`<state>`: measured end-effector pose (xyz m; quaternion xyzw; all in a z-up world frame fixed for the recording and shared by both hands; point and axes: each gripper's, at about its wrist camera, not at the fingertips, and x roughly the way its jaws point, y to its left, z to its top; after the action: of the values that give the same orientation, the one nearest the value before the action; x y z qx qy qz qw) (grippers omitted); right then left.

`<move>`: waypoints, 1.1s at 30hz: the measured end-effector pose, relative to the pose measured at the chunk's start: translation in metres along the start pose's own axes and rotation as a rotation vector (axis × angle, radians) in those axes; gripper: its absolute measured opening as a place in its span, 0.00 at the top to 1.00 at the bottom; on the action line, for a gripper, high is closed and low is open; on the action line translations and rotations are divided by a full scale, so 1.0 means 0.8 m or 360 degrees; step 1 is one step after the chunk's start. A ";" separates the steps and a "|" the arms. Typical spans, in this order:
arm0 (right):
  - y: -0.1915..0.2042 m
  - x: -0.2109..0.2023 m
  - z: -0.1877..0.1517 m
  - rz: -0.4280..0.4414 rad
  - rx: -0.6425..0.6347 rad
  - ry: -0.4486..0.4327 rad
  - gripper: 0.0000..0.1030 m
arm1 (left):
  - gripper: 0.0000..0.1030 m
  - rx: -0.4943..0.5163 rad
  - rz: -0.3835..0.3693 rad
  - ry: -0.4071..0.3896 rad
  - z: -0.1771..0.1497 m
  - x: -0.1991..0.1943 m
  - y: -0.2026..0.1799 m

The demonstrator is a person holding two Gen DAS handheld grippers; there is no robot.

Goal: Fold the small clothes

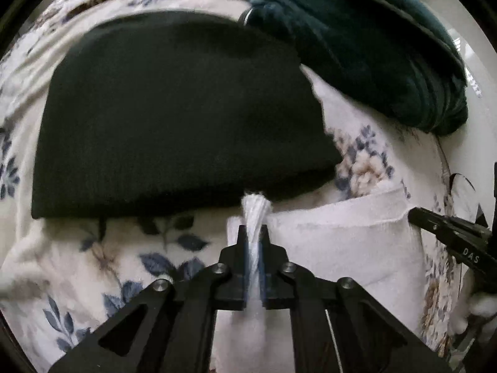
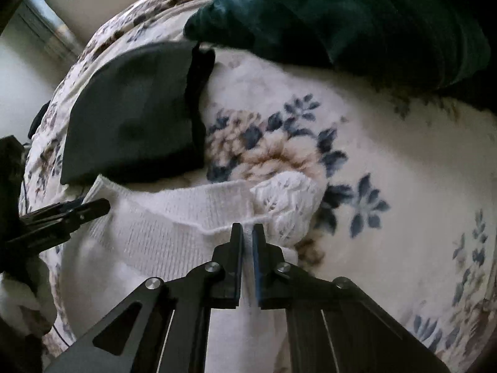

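Observation:
A white knit garment (image 2: 174, 217) with a lacy part lies on the floral blanket (image 2: 388, 143). My left gripper (image 1: 254, 233) is shut on a bunched edge of it (image 1: 348, 236), and white fabric sticks out past the fingertips. My right gripper (image 2: 247, 233) is shut on the garment's other edge, with cloth between its fingers. In the left wrist view the right gripper (image 1: 416, 216) shows at the garment's right edge. In the right wrist view the left gripper (image 2: 102, 205) shows at the left edge.
A black folded knit item (image 1: 174, 118) lies just beyond the white garment; it also shows in the right wrist view (image 2: 130, 124). A dark teal plush blanket (image 1: 366, 40) is heaped at the back right, also seen from the right wrist (image 2: 341, 15).

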<state>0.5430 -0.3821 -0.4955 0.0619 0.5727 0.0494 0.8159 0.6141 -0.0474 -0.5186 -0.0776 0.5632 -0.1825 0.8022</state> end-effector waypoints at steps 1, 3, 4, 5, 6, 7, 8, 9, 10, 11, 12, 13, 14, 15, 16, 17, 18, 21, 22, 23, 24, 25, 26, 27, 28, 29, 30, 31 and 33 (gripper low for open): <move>-0.001 -0.007 -0.001 -0.0012 0.0013 -0.0034 0.95 | 0.96 -0.0014 -0.0021 -0.0047 0.001 -0.009 0.000; -0.006 -0.025 -0.002 0.0018 0.0066 -0.0097 0.95 | 0.97 -0.0057 -0.0052 -0.0084 0.001 -0.021 0.007; -0.007 -0.031 0.000 0.0022 0.0079 -0.0125 0.95 | 0.97 -0.0100 -0.0063 -0.0094 0.001 -0.025 0.014; -0.007 -0.036 0.002 0.0019 0.0086 -0.0155 0.96 | 0.97 -0.0130 -0.0061 -0.0099 0.001 -0.024 0.018; -0.006 -0.039 0.007 0.0018 0.0088 -0.0180 0.96 | 0.97 -0.0170 -0.0066 -0.0078 0.004 -0.018 0.027; -0.006 -0.037 0.012 0.0012 0.0086 -0.0184 0.96 | 0.97 -0.0218 -0.0047 -0.0048 0.007 -0.008 0.039; -0.006 -0.029 0.019 0.0007 0.0089 -0.0168 0.96 | 0.97 -0.0258 -0.0042 -0.0008 0.009 0.004 0.049; -0.008 -0.018 0.025 0.0008 0.0103 -0.0137 0.96 | 0.97 -0.0289 -0.0046 0.0043 0.009 0.018 0.056; -0.009 -0.004 0.030 0.0000 0.0112 -0.0102 0.96 | 0.97 -0.0317 -0.0050 0.0085 0.009 0.031 0.062; -0.008 0.014 0.034 -0.0014 0.0089 -0.0042 0.96 | 0.96 -0.0346 -0.0057 0.0149 0.007 0.045 0.070; -0.008 0.028 0.035 -0.0030 0.0078 -0.0002 0.96 | 0.96 -0.0363 -0.0082 0.0206 0.004 0.054 0.074; -0.008 0.038 0.035 -0.0044 0.0073 0.0025 0.96 | 0.95 -0.0375 -0.0089 0.0222 0.002 0.057 0.077; -0.009 0.047 0.035 -0.0053 0.0069 0.0067 0.96 | 0.92 -0.0382 -0.0099 0.0221 -0.001 0.054 0.079; -0.014 0.055 0.036 -0.0032 0.0097 0.0134 0.95 | 0.92 -0.0392 -0.0122 0.0221 -0.001 0.050 0.080; -0.022 0.057 0.036 0.0013 0.0160 0.0185 0.94 | 0.88 -0.0428 -0.0169 0.0225 -0.003 0.044 0.083; -0.034 0.053 0.036 0.0082 0.0249 0.0207 0.91 | 0.81 -0.0483 -0.0216 0.0223 -0.006 0.037 0.089; -0.047 0.044 0.035 0.0160 0.0337 0.0204 0.85 | 0.65 -0.0543 -0.0281 0.0202 -0.012 0.025 0.095; -0.081 0.012 0.018 0.0338 0.0497 0.0178 0.43 | 0.41 -0.0697 -0.0459 0.0104 -0.040 -0.011 0.111; -0.090 0.004 0.008 0.0397 0.0526 0.0175 0.34 | 0.39 -0.0735 -0.0528 0.0087 -0.053 -0.021 0.114; -0.098 -0.003 -0.006 0.0448 0.0552 0.0190 0.30 | 0.36 -0.0773 -0.0601 0.0092 -0.071 -0.029 0.115; -0.105 -0.006 -0.023 0.0492 0.0583 0.0224 0.25 | 0.35 -0.0783 -0.0651 0.0100 -0.084 -0.030 0.113; -0.110 -0.005 -0.040 0.0557 0.0618 0.0265 0.21 | 0.34 -0.0786 -0.0692 0.0115 -0.097 -0.030 0.110; -0.114 0.000 -0.061 0.0637 0.0656 0.0326 0.20 | 0.34 -0.0774 -0.0715 0.0150 -0.114 -0.028 0.105; -0.115 0.007 -0.082 0.0701 0.0688 0.0392 0.16 | 0.34 -0.0757 -0.0733 0.0175 -0.123 -0.024 0.101; -0.116 0.018 -0.105 0.0753 0.0710 0.0455 0.14 | 0.34 -0.0736 -0.0739 0.0207 -0.135 -0.019 0.098; -0.114 0.026 -0.122 0.0775 0.0717 0.0495 0.13 | 0.34 -0.0719 -0.0734 0.0242 -0.145 -0.012 0.095; -0.112 0.038 -0.140 0.0806 0.0732 0.0536 0.13 | 0.34 -0.0710 -0.0747 0.0271 -0.153 -0.004 0.093; -0.110 0.048 -0.154 0.0851 0.0756 0.0565 0.13 | 0.34 -0.0705 -0.0753 0.0288 -0.157 -0.001 0.094; -0.101 0.072 -0.181 0.0962 0.0803 0.0632 0.13 | 0.31 -0.0714 -0.0799 0.0324 -0.168 0.012 0.096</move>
<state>0.4269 -0.4471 -0.6106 0.4132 0.6688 0.1555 0.5982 0.5073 0.0309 -0.6002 -0.3694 0.6297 -0.2525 0.6351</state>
